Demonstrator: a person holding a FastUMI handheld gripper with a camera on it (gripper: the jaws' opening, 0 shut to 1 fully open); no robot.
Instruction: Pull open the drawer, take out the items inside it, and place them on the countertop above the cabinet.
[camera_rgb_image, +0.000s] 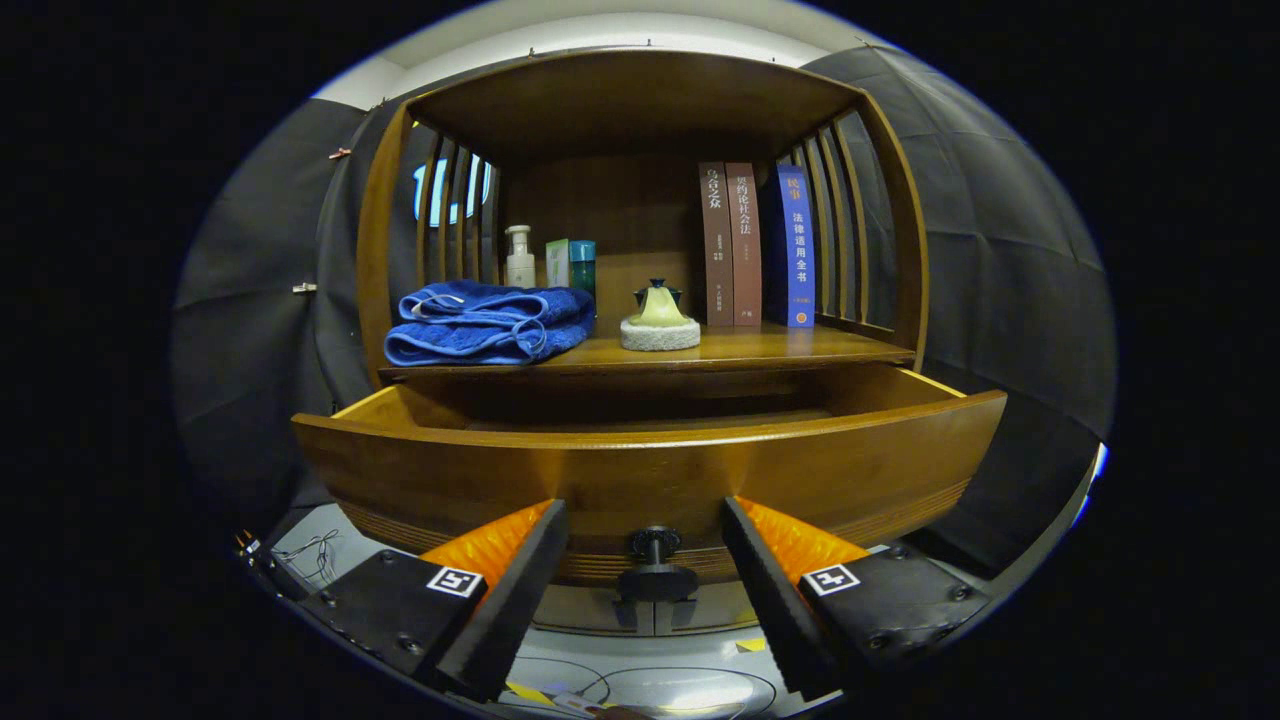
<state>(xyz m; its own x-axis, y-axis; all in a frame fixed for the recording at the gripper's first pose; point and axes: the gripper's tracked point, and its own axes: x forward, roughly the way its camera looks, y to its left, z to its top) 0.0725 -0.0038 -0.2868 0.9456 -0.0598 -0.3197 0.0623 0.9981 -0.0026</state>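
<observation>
The fingers of the gripper (645, 560) stand wide apart and hold nothing; the dark knob (655, 567) of the drawer (650, 475) sits between them, untouched. The drawer is pulled out. On the surface (760, 350) beyond lie one blue towel (485, 322), one small teapot (660, 318), three bottles (520, 257) and three books (757, 245).

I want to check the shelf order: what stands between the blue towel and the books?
In the gripper view, a small ornament on a round white base stands between the blue towel and the books; the gripper is open.
</observation>
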